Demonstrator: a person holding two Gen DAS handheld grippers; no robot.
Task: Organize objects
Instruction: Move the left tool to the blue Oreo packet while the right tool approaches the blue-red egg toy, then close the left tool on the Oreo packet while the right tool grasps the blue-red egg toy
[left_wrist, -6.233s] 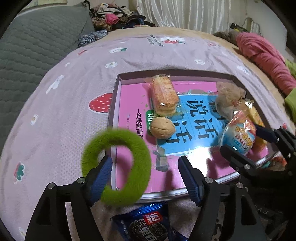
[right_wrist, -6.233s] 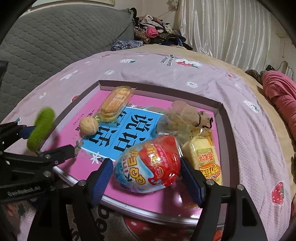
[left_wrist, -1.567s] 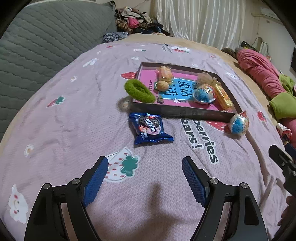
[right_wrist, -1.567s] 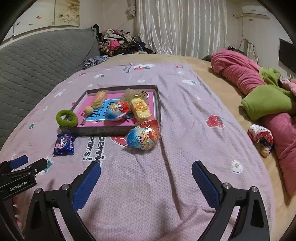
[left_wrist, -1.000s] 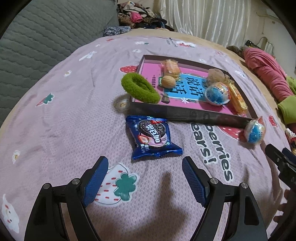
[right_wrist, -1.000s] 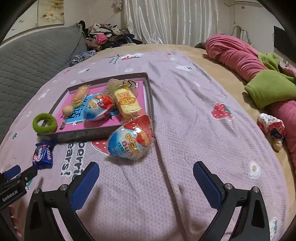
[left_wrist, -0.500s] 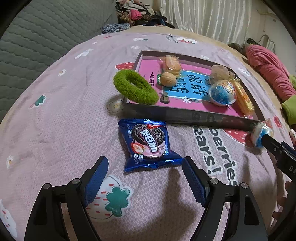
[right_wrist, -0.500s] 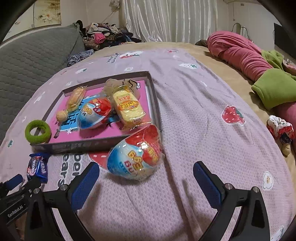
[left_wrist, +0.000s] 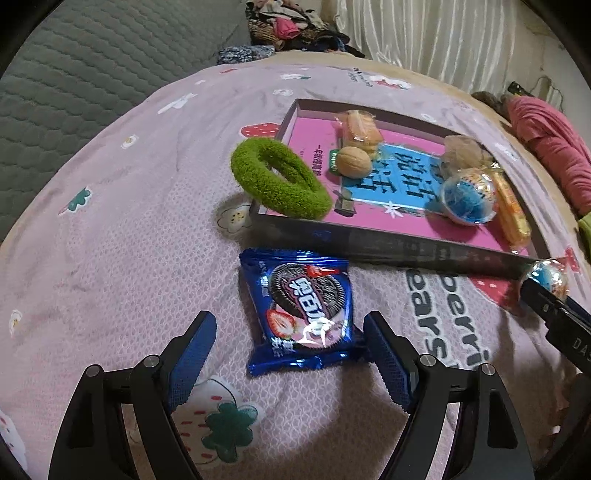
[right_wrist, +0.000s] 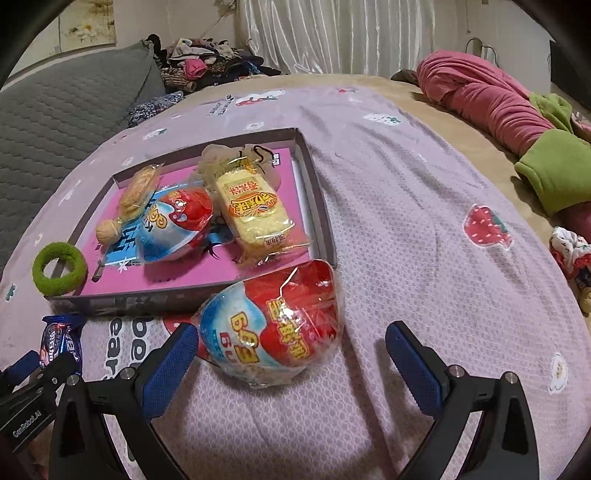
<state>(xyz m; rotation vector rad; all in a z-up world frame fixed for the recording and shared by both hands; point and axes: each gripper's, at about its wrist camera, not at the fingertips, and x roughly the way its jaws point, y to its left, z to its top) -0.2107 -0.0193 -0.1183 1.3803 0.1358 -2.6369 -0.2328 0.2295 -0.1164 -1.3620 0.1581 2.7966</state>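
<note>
On bed, pink bedspread w/ strawberry and flower prints; grey quilted headboard far left, white curtains at back, clothes heap in far corner, pink blanket roll far right.

Item 1: shallow box, pink book-cover base, dead ahead of both sets of jaws. Contents: walnut, wrapped biscuits, yellow cracker pkt, red/blue egg toy, crumpled clear bag. Green fuzzy ring leans on near-left corner of box wall, half in, half out.

Item 2: blue cookie pkt, flat on spread, outside box. Long axis runs away from left gripper, near end between the blue pads, tilted a bit left at far end. Left jaws wide apart, pkt not clamped; right pad at pkt's corner, contact unclear.

Item 3: second red/blue egg toy, in plastic wrap, on spread just short of box front wall. Long axis lies crosswise to right gripper, blue end toward left pad, red end up-right. Right jaws wide apart; left pad just beside egg, right pad well clear.
</note>
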